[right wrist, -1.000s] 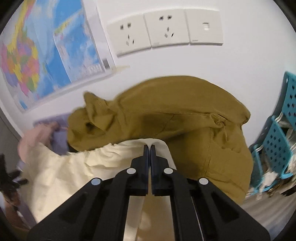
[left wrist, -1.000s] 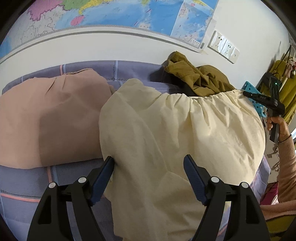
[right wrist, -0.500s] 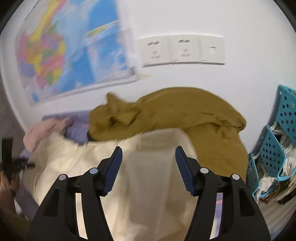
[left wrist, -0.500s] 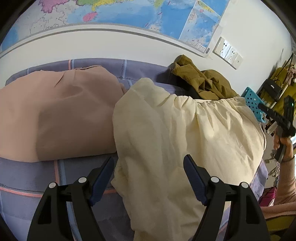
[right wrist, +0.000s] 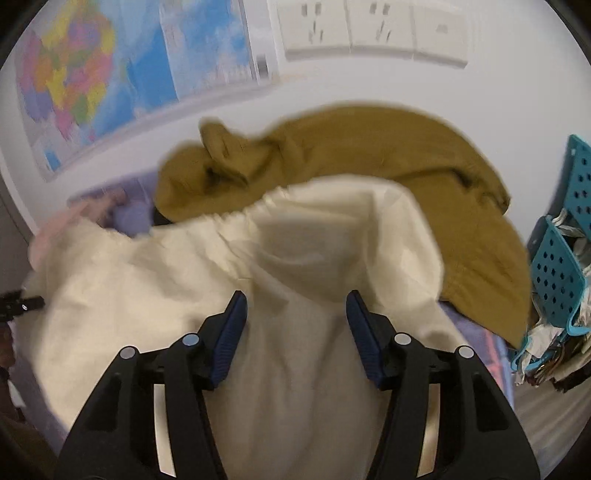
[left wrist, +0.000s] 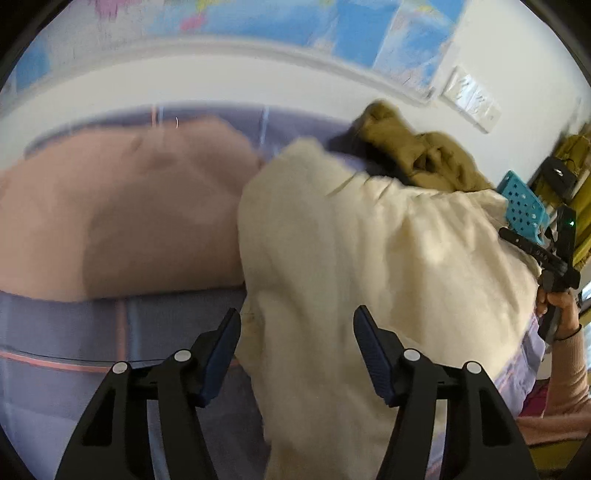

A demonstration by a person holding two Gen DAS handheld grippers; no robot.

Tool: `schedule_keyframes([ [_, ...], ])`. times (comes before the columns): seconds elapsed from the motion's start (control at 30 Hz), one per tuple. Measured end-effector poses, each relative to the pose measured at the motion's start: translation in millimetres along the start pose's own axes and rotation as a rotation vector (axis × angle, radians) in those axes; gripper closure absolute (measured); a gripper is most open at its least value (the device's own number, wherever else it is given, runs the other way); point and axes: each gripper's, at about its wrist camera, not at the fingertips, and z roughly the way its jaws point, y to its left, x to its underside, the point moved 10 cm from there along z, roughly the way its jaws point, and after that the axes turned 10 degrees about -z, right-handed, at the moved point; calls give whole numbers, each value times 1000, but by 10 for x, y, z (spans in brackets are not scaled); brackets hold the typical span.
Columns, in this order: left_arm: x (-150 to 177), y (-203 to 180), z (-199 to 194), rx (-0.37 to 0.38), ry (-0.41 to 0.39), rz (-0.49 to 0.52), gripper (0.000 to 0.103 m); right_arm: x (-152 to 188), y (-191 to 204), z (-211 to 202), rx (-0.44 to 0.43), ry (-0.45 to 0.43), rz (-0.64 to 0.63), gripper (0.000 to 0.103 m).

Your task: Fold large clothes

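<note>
A cream garment [left wrist: 376, 266] with a gathered edge lies folded on the purple-sheeted bed [left wrist: 74, 332]. My left gripper [left wrist: 295, 350] is open and empty just above the garment's near left edge. My right gripper [right wrist: 295, 328] is open and empty over the garment's right part [right wrist: 258, 277]; it also shows in the left wrist view [left wrist: 543, 254], held in a hand at the right. A pink garment [left wrist: 110, 214] lies flat to the left. A mustard-brown garment [right wrist: 351, 166] is heaped behind the cream one.
A wall with a map [right wrist: 110, 74] and sockets [right wrist: 369, 33] runs behind the bed. Teal perforated baskets [right wrist: 557, 266] with clutter stand at the right. The person's pink-sleeved arm [left wrist: 569, 362] is at the right edge of the left wrist view.
My right gripper opened and let go of the cream garment's edge, then drew back a little. The garment settled onto the bed. My left gripper stayed open and shifted slightly right.
</note>
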Motion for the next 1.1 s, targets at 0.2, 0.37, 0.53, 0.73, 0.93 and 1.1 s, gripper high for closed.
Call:
schedule_keyframes([
  [0.2,102,-383,-372,110,-73,114,30,89,627,-582,-128,-84,-108,45],
  [0.37,344,-209,101,-25,23,105,40,498,782,-160,-122,55,-139,47],
  [0.53,425,-89,-79,-2,28,31,27,509,771,-217,-123,44,-75,47],
  [0.73,742,-93,-153,-24,62,57,43,354,1532,-687,-283,-68,-218,45],
  [0.93,803,10,-162,-16,35,6,77,593,2411,-429,-275,14,-532,42],
  [1.1,826,57,-245,-44,19,16,92,593,2501,-454,-261,10,-619,102],
])
